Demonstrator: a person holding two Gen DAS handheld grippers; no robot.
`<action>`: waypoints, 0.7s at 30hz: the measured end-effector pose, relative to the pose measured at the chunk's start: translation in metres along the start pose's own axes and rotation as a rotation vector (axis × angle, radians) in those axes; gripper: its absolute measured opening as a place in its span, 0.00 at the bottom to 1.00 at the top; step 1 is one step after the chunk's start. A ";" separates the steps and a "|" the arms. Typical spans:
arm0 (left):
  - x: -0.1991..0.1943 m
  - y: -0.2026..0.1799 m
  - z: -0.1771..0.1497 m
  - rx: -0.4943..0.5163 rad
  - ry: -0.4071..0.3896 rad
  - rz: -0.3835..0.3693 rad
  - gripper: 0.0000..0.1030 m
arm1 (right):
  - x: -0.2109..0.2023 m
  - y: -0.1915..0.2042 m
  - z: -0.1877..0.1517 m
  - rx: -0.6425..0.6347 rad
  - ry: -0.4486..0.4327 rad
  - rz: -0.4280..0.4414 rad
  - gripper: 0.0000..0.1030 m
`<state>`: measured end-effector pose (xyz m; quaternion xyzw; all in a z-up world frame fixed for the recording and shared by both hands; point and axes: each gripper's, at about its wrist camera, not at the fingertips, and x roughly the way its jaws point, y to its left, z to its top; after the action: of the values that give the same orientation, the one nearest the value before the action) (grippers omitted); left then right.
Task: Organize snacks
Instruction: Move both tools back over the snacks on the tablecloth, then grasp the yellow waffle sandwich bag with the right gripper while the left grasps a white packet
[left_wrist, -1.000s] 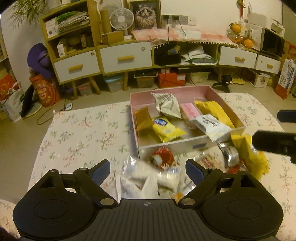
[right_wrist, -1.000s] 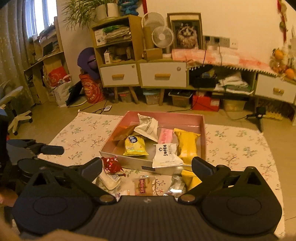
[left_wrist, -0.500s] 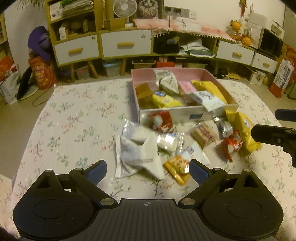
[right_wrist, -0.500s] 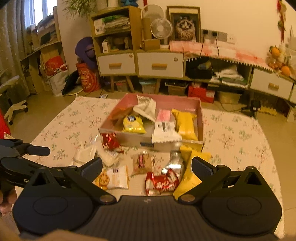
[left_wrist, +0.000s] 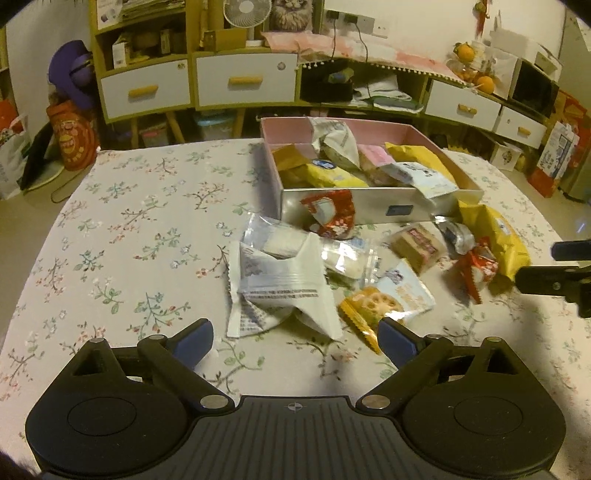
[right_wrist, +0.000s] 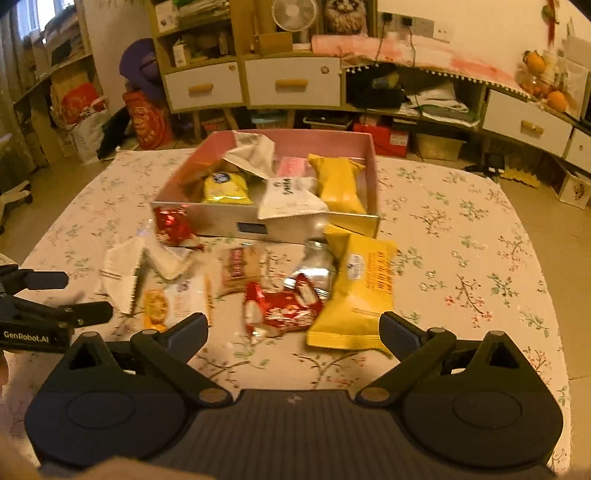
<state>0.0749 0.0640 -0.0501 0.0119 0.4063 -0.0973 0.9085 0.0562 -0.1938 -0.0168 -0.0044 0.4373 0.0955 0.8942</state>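
Snacks (left_wrist: 280, 273) lie loose before the pink box (left_wrist: 369, 214); left claw (left_wrist: 295, 338) and right claw (right_wrist: 293, 334) both gape empty.

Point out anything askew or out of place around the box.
A white packet droops over the pink box's front wall. Loose snacks lie scattered before it, including a red packet and a yellow packet.
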 end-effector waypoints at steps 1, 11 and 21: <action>0.003 0.002 0.000 -0.004 -0.002 -0.001 0.94 | 0.002 -0.004 0.000 0.016 0.008 0.004 0.95; 0.021 0.014 0.008 -0.056 -0.024 -0.028 0.94 | 0.011 -0.037 0.004 0.165 0.053 0.002 0.86; 0.029 0.012 0.017 -0.090 -0.032 -0.030 0.93 | 0.023 -0.042 0.018 0.192 0.025 -0.041 0.77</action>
<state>0.1087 0.0690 -0.0608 -0.0367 0.3956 -0.0925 0.9130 0.0910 -0.2291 -0.0272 0.0713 0.4556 0.0349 0.8866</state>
